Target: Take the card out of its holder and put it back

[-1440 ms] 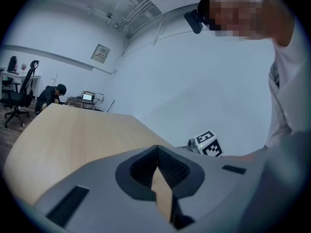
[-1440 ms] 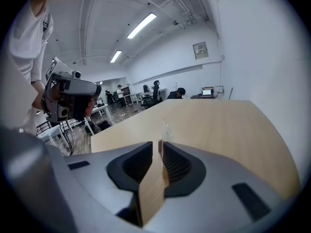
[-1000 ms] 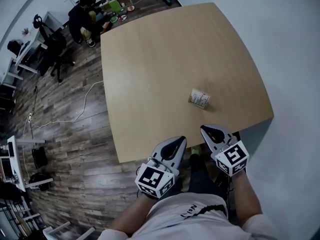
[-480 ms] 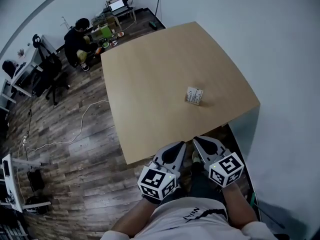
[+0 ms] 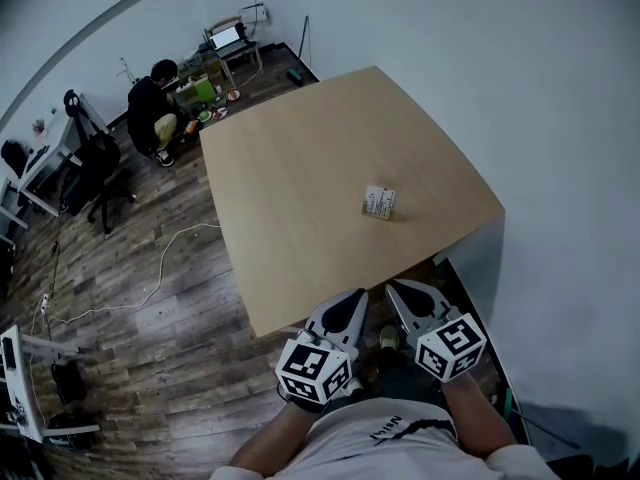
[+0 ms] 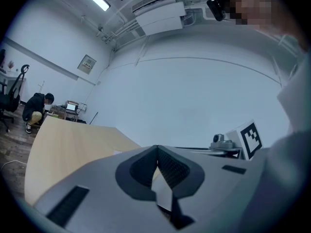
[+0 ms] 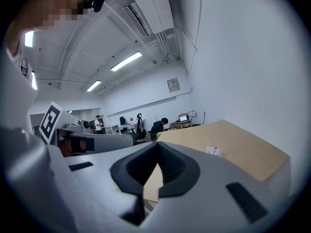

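A small white card stands in its holder [image 5: 379,203] on the near right part of the light wooden table [image 5: 300,158]. It also shows as a small white card in its holder [image 7: 213,151] in the right gripper view. Both grippers hang below the table's near edge, close to the person's body. My left gripper [image 5: 354,297] is shut and holds nothing; its jaws meet at the tip of the left gripper [image 6: 157,148]. My right gripper [image 5: 396,290] is likewise shut and empty, with the right gripper's [image 7: 157,145] pads touching. The card is well ahead of both.
A person [image 5: 155,108] crouches on the wood floor beyond the table's far left corner. Near them stand an office chair [image 5: 92,163] and a small desk with a laptop [image 5: 228,40]. A cable [image 5: 165,258] trails over the floor. A white wall [image 5: 560,168] runs along the right.
The view has drawn back from the table, so the card looks smaller and farther off. Both grippers have come off the table's near edge toward the body and stayed shut.
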